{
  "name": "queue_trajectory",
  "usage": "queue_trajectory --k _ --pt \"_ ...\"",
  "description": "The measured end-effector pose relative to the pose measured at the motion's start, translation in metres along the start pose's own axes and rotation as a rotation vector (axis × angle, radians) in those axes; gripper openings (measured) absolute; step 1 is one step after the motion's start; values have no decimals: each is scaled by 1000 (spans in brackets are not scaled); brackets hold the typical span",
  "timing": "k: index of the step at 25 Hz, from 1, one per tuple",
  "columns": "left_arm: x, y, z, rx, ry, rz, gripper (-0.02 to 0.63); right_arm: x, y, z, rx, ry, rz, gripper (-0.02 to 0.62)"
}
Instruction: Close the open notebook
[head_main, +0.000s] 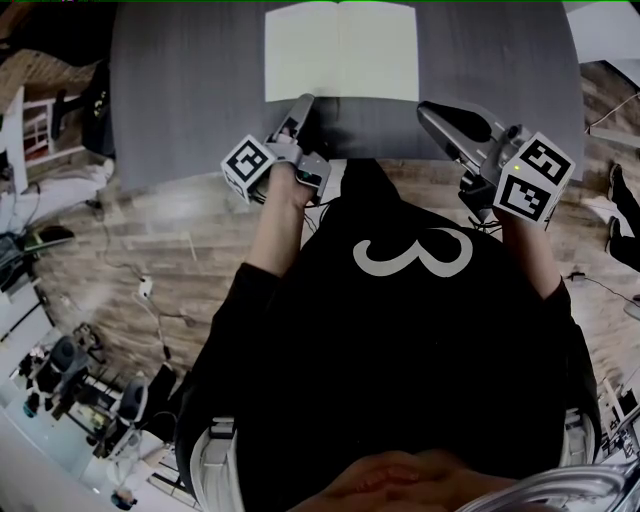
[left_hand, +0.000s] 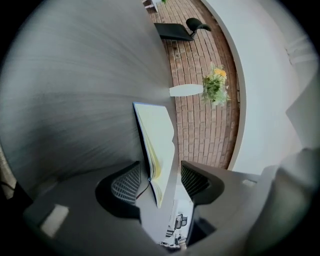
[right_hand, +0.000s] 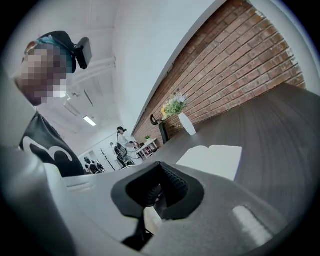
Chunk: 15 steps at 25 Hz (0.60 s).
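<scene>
The open white paper notebook (head_main: 340, 50) seems light and floppy. The spread left gripper (head_main: 303, 103) should take its left corner. The right gripper (head_main: 428, 108) is pressed together.

the table (head_main: 180, 90) has a dark grey top with a fine straight grain. an open notebook (head_main: 340, 50) lies flat on it, both pages blank and facing up, the spine running away from the near edge, set in from that edge. a white vase (right_hand: 187, 124) holding flowers stands at the far end, well apart from the notebook.
</scene>
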<state>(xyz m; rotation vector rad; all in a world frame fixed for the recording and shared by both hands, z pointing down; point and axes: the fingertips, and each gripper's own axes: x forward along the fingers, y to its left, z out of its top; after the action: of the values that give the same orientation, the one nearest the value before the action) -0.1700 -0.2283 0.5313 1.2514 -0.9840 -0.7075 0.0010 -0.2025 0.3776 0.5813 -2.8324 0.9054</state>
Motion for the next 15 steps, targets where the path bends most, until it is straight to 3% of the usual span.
queue_trajectory --k 15 --pt "16 1 12 -27 -25 23 224 -1 -2 5 0 -15 -25 2"
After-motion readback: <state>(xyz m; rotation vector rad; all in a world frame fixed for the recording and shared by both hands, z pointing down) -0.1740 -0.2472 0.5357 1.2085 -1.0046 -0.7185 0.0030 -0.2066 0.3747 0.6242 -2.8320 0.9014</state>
